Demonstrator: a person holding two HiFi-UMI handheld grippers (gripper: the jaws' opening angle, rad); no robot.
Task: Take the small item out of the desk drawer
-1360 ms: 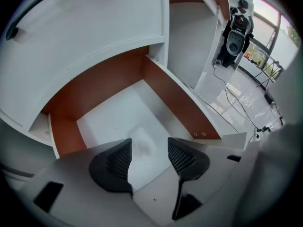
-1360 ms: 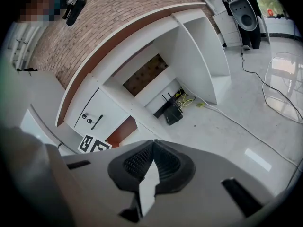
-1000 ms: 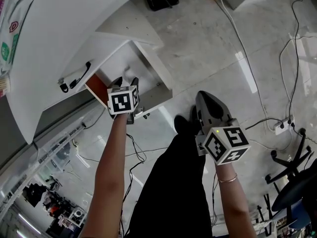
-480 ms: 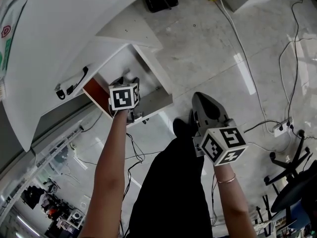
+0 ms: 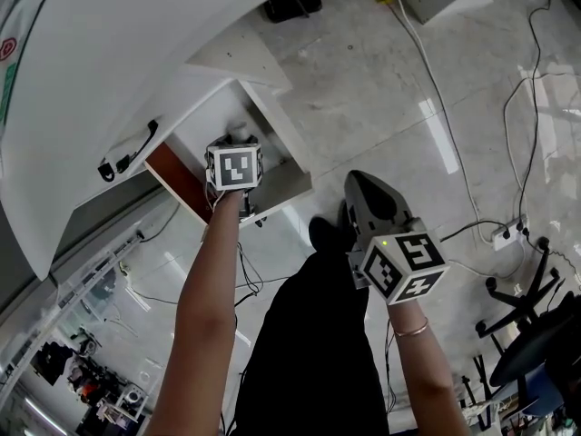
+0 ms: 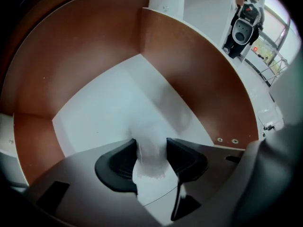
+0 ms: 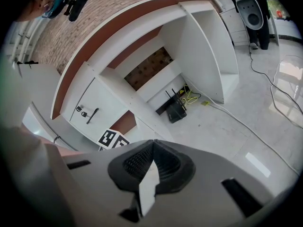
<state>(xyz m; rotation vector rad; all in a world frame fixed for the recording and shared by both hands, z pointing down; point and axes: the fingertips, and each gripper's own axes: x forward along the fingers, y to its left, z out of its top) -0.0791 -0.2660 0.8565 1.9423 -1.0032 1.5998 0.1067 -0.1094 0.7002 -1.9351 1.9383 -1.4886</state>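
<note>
The fingers of my left gripper (image 6: 151, 148) are down inside the open drawer (image 6: 94, 70). They have just been closing. The small white thing (image 6: 150, 163) stands between them on the drawer's white bottom, and it looks like both fingers touch it. The fingers of my right gripper (image 7: 151, 161) are pressed together with nothing in them, out over the floor. This is the grabbing step. Next I think I must squeeze softly, then lift straight up past the brown walls.

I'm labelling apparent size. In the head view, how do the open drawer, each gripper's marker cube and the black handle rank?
1. open drawer
2. right gripper's cube, probably bigger only through nearness
3. left gripper's cube
4. black handle
</note>
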